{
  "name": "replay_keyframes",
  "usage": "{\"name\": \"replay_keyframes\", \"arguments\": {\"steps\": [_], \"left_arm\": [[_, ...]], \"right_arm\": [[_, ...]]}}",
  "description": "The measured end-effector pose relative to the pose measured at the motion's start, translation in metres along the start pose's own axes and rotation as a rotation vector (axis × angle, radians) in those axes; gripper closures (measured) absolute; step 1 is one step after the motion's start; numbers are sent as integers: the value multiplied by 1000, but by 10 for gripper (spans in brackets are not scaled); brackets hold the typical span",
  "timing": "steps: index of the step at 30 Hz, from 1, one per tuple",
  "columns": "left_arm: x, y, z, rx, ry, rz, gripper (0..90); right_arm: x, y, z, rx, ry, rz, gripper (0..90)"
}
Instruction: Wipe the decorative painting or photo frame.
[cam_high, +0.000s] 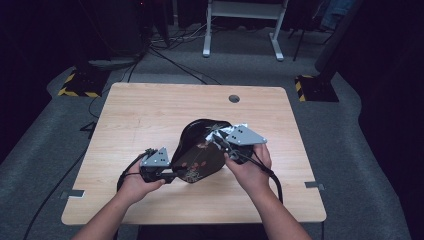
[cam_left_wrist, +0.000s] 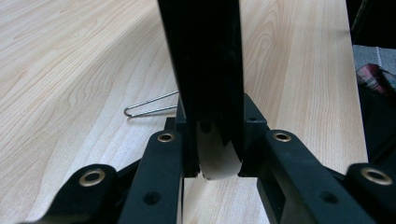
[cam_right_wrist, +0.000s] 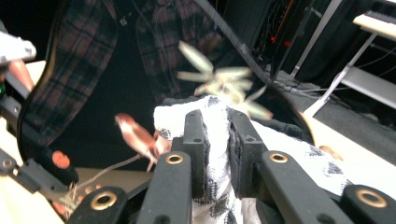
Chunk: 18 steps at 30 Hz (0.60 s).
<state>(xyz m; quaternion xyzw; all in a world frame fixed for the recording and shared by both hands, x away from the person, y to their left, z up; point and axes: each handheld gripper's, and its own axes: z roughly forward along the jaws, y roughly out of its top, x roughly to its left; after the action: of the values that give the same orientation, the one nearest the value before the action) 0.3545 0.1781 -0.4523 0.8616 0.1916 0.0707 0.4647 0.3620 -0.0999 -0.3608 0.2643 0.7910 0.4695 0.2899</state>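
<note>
A: State of the left tool (cam_high: 172, 174)?

B: My left tool is clamped on the near edge of the black lacquered tray (cam_high: 200, 150), holding it tilted above the worktop (cam_high: 140, 115).

A: And the right tool (cam_high: 223, 141)?

B: My right tool is clamped on a white patterned cloth (cam_right_wrist: 217, 126), pressed against the tray's glossy face.

A: Anything else?

B: A thin wire clip (cam_left_wrist: 149, 106) lies on the worktop beside the tray.
</note>
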Motion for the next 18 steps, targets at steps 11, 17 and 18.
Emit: {"name": "replay_keyframes", "arguments": {"steps": [11,17,18], "left_arm": [[-2,1,1,6,1,12,761],[-2,1,1,6,2,12,761],[-2,1,1,6,3,16,759]], "right_arm": [[-8,23,-11,-41,-30,-18,801],[-8,14,-8,-28,-29,-14,801],[-8,9,-6,-18,-26,-11,801]]}}
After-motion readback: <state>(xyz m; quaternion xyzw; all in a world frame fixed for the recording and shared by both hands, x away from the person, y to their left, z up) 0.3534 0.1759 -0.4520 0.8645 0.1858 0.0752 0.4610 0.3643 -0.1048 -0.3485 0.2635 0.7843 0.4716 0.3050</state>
